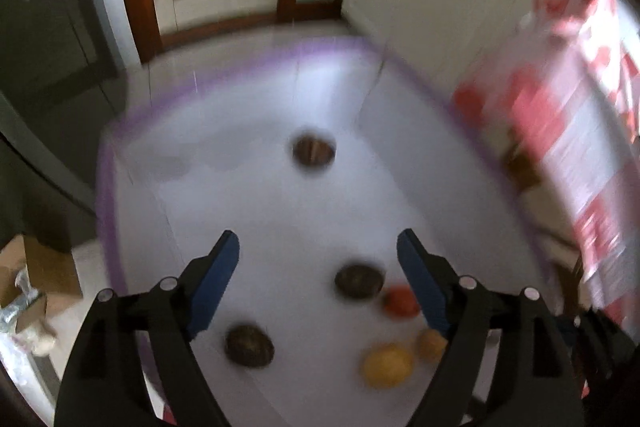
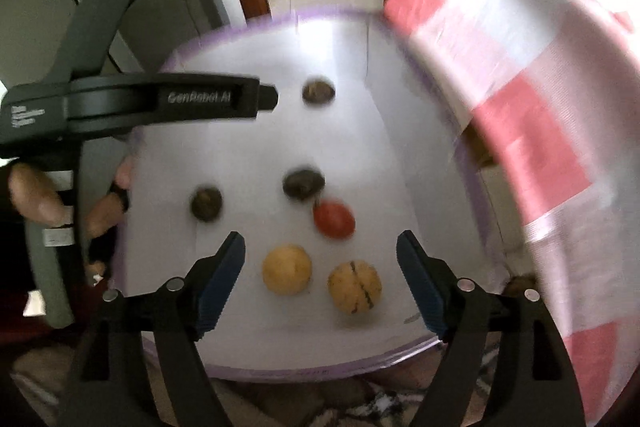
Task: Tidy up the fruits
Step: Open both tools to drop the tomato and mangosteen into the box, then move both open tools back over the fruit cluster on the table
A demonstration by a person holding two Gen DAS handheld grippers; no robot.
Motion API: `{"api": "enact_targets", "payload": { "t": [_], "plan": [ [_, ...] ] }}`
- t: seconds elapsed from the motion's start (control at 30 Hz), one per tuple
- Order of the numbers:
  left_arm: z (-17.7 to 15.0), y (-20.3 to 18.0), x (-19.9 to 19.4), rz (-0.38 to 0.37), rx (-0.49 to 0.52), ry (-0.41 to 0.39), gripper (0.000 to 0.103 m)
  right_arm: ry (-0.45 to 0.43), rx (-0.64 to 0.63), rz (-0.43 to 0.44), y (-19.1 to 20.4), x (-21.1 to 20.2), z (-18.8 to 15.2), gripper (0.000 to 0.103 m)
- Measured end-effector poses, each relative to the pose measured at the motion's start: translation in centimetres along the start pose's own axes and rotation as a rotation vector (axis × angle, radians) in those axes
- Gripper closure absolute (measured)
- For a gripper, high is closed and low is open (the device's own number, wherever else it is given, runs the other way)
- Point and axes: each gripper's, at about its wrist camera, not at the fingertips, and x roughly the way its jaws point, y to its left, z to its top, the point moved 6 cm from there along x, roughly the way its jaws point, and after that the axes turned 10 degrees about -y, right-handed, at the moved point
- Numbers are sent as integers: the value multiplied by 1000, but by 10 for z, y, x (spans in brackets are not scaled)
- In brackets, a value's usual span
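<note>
Red-white bag crowding fruit-strewn white table

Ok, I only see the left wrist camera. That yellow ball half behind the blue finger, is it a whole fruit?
Observer: Yes. The right wrist view shows that cracked yellow fruit whole, with a dark line down its skin.
Operator: Is the other gripper holding anything?
Observer: No. The right gripper is open and holds nothing; the fruit lies on the table.
Operator: Who holds mine?
Observer: A hand holds the handle of the left gripper.
</note>
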Motion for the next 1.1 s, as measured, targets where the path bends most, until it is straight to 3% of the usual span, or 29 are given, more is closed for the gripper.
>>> {"api": "enact_targets", "payload": {
  "t": [0.07,0.17,0.23,0.3,0.47,0.57,0.67,0.87,1.1],
  "plan": [
    [30,-9,-25,2,21,-124,21,-56,29,15,-3,-17,13,27],
    [84,-28,-72,13,51,-348,4,-185,93,65,-11,-58,39,26],
    [113,-46,-99,3,59,-473,1,-291,127,73,-22,-92,58,24],
    [131,-67,-112,-43,68,-517,1,-382,159,51,-37,-123,71,21],
    [155,-161,-113,-218,145,-506,1,-588,316,-143,-118,-207,87,16],
    [151,-230,-100,-312,194,-448,1,-627,435,-284,-178,-239,76,16],
    [134,-305,-77,-401,260,-357,1,-624,558,-417,-241,-259,51,16],
    [91,-445,-28,-475,493,-226,1,-602,794,-593,-345,-287,-11,16],
    [56,-552,10,-618,491,-116,1,-543,1006,-793,-445,-312,-93,16]
  ]
}}
